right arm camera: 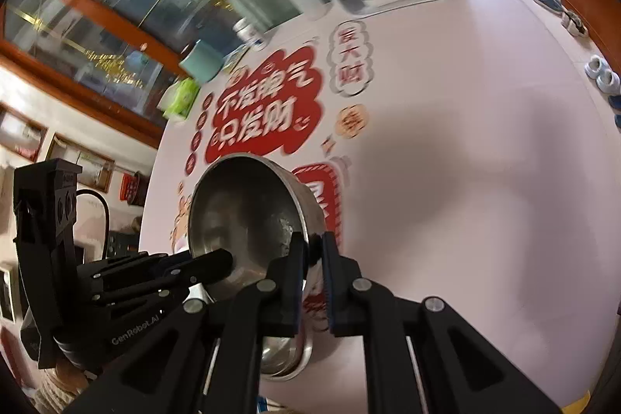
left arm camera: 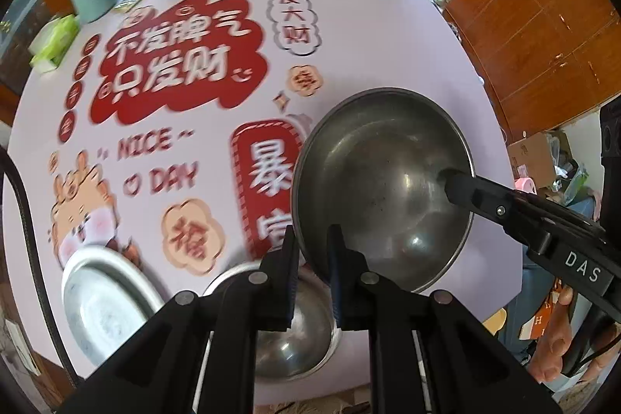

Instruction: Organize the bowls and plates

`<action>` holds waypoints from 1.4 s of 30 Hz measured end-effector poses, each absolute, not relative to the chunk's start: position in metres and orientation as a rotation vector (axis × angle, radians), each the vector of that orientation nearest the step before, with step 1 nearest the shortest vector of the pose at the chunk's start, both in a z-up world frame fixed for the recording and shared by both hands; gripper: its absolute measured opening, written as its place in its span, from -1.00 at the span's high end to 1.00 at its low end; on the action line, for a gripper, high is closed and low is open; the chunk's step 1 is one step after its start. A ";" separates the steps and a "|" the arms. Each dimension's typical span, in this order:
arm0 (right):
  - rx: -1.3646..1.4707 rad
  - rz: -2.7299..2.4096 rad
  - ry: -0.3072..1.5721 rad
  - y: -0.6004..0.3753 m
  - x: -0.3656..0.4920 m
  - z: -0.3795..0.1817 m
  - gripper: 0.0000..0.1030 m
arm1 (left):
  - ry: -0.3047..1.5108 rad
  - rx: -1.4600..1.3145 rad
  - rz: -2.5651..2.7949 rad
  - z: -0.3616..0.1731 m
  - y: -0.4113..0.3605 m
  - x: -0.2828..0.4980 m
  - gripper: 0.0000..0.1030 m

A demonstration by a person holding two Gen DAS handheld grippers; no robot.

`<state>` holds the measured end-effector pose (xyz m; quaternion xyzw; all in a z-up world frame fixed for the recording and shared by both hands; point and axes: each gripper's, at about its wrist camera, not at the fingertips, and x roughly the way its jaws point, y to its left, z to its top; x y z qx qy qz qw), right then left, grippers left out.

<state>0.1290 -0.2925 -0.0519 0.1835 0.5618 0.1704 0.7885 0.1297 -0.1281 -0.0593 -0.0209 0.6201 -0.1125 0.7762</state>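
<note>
Tablecloth (left arm camera: 388, 37) reads "NICE DAY"; right gripper (left arm camera: 446, 181) "DAS".

Lower bowl (left arm camera: 295, 336) half hidden behind left claw (left arm camera: 313, 247).

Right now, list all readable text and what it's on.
"NICE DAY": printed tablecloth
"不发脾气 只发财": tablecloth's red cloud
"发大财": outlined bubble
"暴": red banner
"DAS": right gripper body
"GenRobot.AI": left gripper body
Bottle labels: too blurred.
</note>
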 end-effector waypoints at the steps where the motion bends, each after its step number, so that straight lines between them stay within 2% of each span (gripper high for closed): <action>1: 0.389 0.373 1.210 -0.286 0.124 -0.050 0.82 | 1.334 -0.045 -0.239 -0.057 -0.121 0.123 0.77; 9: 0.354 0.385 1.224 -0.238 0.086 -0.048 0.82 | 1.310 -0.033 -0.237 -0.055 -0.074 0.077 0.77; 21: 0.341 0.313 1.348 -0.218 0.040 -0.094 0.82 | 1.421 -0.024 -0.289 -0.111 -0.058 0.032 0.75; 29: 0.317 0.265 1.389 -0.212 0.037 -0.116 0.82 | 1.463 -0.018 -0.297 -0.141 -0.058 0.029 0.74; 42: 0.252 0.230 1.417 -0.205 0.045 -0.134 0.82 | 1.473 0.023 -0.290 -0.158 -0.062 0.040 0.74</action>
